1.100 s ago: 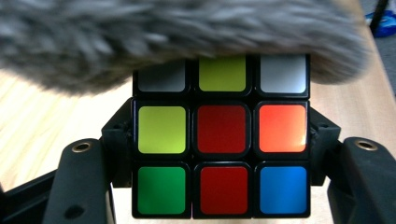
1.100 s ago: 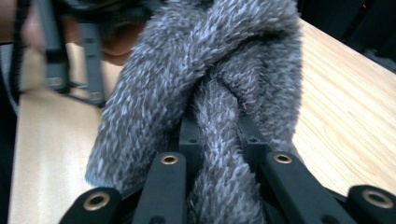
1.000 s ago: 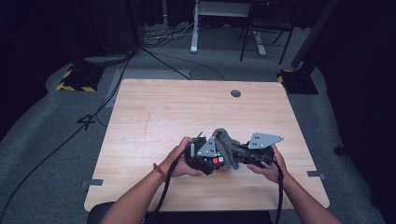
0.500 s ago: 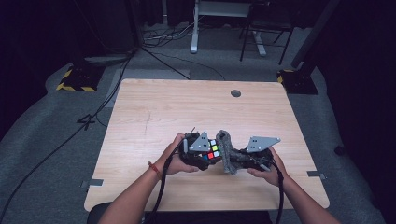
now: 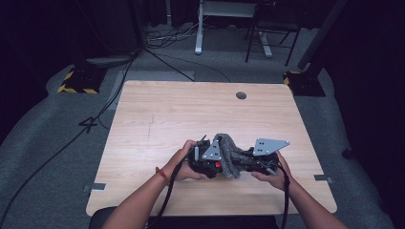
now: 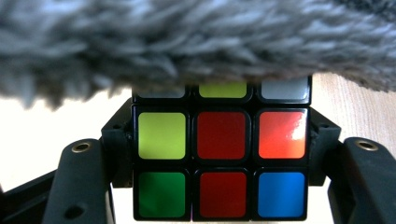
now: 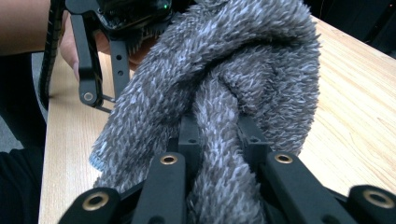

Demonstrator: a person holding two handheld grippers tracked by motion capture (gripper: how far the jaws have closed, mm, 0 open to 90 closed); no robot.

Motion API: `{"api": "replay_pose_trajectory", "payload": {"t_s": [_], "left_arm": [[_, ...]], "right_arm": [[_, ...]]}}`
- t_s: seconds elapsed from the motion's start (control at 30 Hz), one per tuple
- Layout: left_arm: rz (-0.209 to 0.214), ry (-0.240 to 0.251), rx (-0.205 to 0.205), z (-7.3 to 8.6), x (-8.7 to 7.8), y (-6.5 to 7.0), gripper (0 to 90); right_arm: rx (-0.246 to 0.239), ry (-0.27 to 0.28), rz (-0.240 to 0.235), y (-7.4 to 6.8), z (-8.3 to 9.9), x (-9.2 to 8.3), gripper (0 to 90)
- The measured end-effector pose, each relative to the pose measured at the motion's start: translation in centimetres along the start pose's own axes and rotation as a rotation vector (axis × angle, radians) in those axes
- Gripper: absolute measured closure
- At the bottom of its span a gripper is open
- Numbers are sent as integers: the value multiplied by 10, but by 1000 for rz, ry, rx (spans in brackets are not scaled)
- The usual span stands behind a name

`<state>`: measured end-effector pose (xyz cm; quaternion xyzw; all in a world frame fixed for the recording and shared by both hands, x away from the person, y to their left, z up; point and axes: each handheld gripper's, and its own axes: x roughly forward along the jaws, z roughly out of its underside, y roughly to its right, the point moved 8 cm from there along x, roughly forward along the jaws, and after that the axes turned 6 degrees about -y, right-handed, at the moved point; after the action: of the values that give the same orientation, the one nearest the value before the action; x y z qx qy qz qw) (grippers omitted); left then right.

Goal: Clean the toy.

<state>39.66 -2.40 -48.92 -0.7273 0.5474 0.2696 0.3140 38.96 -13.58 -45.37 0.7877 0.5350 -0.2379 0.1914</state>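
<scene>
The left claw (image 6: 219, 154) pinched a colour cube (image 6: 222, 154) by its sides, one face square to its camera. The right claw (image 7: 219, 154) pinched a grey fuzzy cloth (image 7: 224, 93); its long fold ran up and over the cube, just above the wooden surface (image 5: 157, 114) near its front edge.

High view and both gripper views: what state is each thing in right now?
Puzzle cube: clamped between the left jaws, scrambled, top row under the cloth.
Grey fluffy cloth: bunched, pinched in the right jaws, draped over the cube.
Left gripper: shut on the cube.
Right gripper: shut on the cloth.
</scene>
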Motion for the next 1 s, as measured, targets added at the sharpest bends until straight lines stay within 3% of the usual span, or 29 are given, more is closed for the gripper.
{"api": "replay_pose_trajectory", "payload": {"t_s": [0.17, 0.43, 0.5, 0.6, 0.63, 0.77, 0.87, 1.0], "left_arm": [[16, 12, 2, -2, 0, 3, 335], [15, 95, 2, -11, -14, 1, 335], [15, 116, 9, -13, -17, 2, 335], [25, 140, 12, -14, -19, 3, 335], [31, 143, 14, -14, -19, 3, 334], [24, 123, 20, -11, -17, 2, 331], [8, 84, 29, -8, -11, 3, 329], [11, 72, 28, -6, -8, 2, 328]], "right_arm": [[-1, -24, 36, 8, 2, 3, 766], [82, -106, 51, 29, 29, 4, 766], [113, -94, 11, 28, 32, 4, 766], [113, -91, -22, 26, 35, 7, 766], [116, -72, -54, 23, 33, 7, 766], [102, -52, -51, 20, 29, 5, 769], [120, -11, -85, 19, 25, 2, 769], [97, -5, -67, 15, 20, 1, 769]]}}
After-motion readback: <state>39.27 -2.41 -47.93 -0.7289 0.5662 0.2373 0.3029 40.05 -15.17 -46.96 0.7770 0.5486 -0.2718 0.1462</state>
